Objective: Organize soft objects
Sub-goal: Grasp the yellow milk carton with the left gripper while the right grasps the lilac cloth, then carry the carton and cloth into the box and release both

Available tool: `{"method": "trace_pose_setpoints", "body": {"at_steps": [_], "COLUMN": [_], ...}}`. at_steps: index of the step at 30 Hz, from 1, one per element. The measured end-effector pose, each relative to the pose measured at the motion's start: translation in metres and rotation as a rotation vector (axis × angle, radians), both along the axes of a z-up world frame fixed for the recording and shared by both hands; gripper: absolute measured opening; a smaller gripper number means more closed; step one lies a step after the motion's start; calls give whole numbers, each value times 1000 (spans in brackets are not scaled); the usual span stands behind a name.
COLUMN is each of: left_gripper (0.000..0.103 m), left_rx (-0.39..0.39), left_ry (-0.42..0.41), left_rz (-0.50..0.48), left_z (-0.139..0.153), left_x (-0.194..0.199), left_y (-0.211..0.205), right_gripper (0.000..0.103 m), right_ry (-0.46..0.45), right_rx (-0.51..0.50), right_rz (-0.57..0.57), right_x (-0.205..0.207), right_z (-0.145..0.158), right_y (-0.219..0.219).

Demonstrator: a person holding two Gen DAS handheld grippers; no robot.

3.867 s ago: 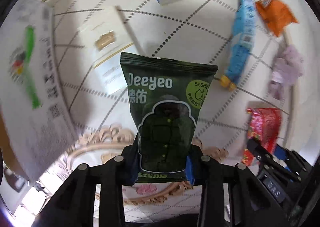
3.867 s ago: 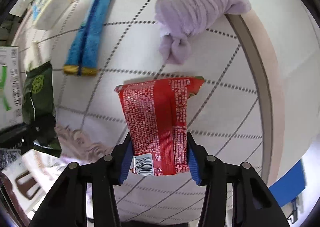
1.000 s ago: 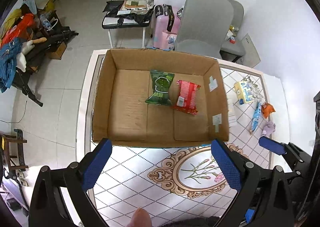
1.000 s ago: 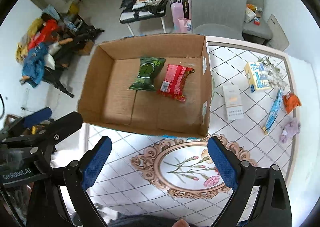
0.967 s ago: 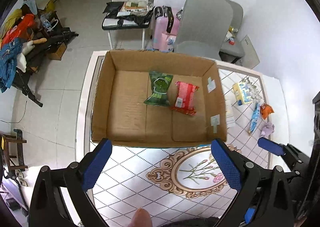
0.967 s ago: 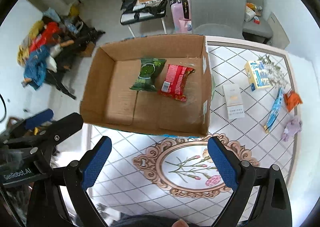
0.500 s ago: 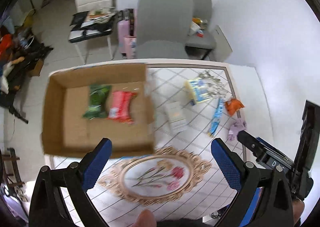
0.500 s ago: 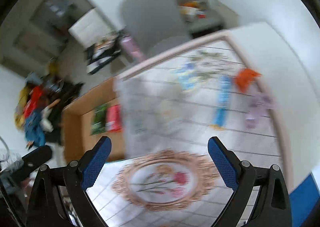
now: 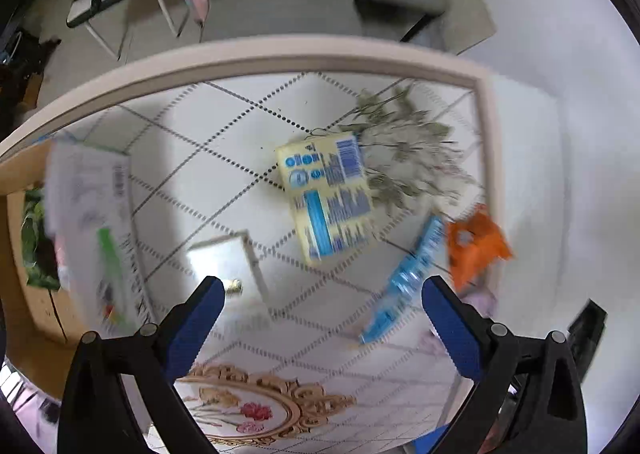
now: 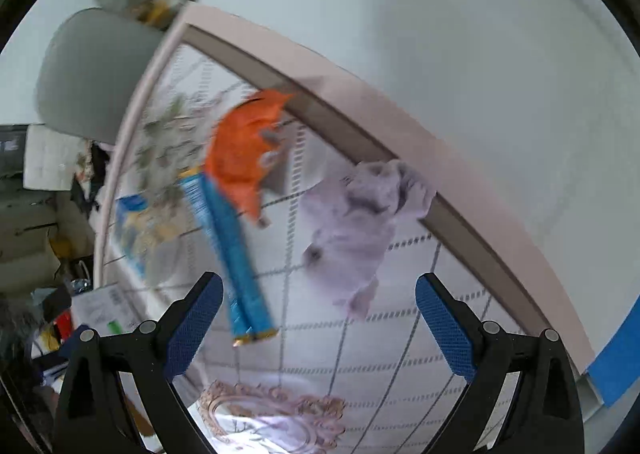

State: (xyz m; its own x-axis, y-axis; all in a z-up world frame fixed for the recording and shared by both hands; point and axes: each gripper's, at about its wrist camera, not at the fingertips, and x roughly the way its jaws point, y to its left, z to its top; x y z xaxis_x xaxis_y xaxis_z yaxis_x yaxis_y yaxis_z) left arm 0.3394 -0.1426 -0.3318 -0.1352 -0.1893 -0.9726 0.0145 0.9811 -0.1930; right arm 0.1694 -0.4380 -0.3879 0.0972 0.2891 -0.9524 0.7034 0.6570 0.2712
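Observation:
My left gripper (image 9: 320, 318) is open and empty above the table; a yellow and blue pack (image 9: 326, 194) lies ahead of it, with a white box (image 9: 224, 262) nearer on the left. A blue tube (image 9: 408, 278) and an orange pouch (image 9: 476, 242) lie to the right. My right gripper (image 10: 318, 314) is open and empty, with a lilac cloth (image 10: 360, 230) just ahead, the blue tube (image 10: 228, 246) to its left and the orange pouch (image 10: 246, 154) beyond. Both views are blurred.
The cardboard box (image 9: 24, 254) with a green pack (image 9: 34, 238) inside stands at the left; its flap (image 9: 92, 230) rises beside it. A dried twig bunch (image 9: 408, 150) lies at the table's far corner. The table edge (image 10: 400, 138) runs behind the cloth. Grey chairs (image 10: 96, 66) stand beyond.
Both grippers have swung right and come down from high above the box toward the items on the table's right side. Both stay open and empty.

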Motion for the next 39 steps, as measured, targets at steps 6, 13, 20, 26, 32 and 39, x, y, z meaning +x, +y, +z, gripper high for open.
{"method": "trace_pose_setpoints", "body": {"at_steps": [6, 13, 20, 26, 32, 39], "left_gripper": [101, 83, 61, 61, 61, 61], "left_rx": [76, 164, 216, 167, 38, -24], "left_ry": [96, 151, 74, -12, -85, -139], "left_rz": [-37, -57, -100, -147, -124, -99], "left_z": [-57, -97, -84, -35, 28, 93], "left_x": [33, 41, 13, -41, -109, -133], "left_y": [-29, -44, -42, -32, 14, 87], "right_gripper": [99, 95, 41, 39, 39, 39], "right_ry": [69, 88, 101, 33, -70, -217], "right_rx": [17, 26, -60, -56, 2, 51], "right_rz": [-5, -6, 53, 90, 199, 418], "right_x": [11, 13, 20, -3, -19, -24], "right_z": [-36, -49, -43, -10, 46, 130], "right_y": [-6, -5, -12, 3, 49, 169]}}
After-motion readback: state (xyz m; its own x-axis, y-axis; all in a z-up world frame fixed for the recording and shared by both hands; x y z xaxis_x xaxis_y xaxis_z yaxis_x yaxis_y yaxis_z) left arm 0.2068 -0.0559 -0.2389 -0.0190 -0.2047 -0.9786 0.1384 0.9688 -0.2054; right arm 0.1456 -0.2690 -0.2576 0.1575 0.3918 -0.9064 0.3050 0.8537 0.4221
